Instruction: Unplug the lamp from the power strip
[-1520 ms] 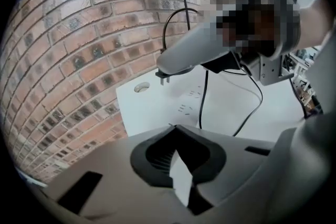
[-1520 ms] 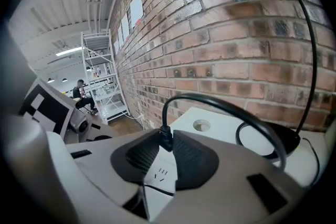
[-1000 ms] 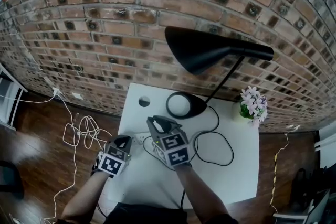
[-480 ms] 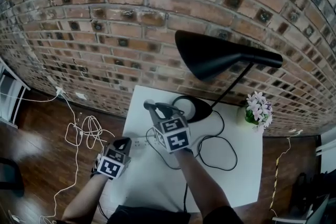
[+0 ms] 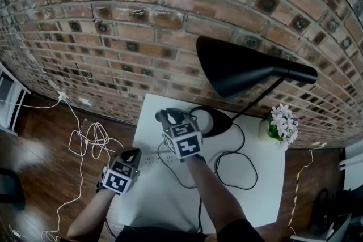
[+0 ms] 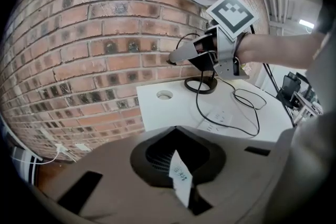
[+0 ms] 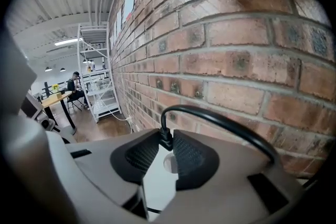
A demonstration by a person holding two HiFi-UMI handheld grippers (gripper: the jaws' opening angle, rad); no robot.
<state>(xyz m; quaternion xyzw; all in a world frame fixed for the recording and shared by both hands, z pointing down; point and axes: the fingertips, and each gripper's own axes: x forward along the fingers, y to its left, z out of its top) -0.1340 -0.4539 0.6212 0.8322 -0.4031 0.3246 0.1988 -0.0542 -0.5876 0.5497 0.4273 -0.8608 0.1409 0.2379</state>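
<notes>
1. grey left gripper (image 6: 178, 165), jaws pressed together on a small white paper tag (image 6: 180, 176).
2. flat white power strip (image 6: 226, 117) lies on the white table (image 5: 258, 190).
3. right gripper (image 7: 166, 148) pinches the black lamp plug (image 7: 166, 139), lifted apart from the strip.

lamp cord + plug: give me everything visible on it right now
The cord is thin, black and looks rubber-coated. It runs from the lamp's round base, lies in a loose loop on the white table, then climbs to the right gripper. Its black plug is pinched between that gripper's jaws, in the air in front of the brick wall and clear of the white power strip. From the plug the cord arcs over to the right.
</notes>
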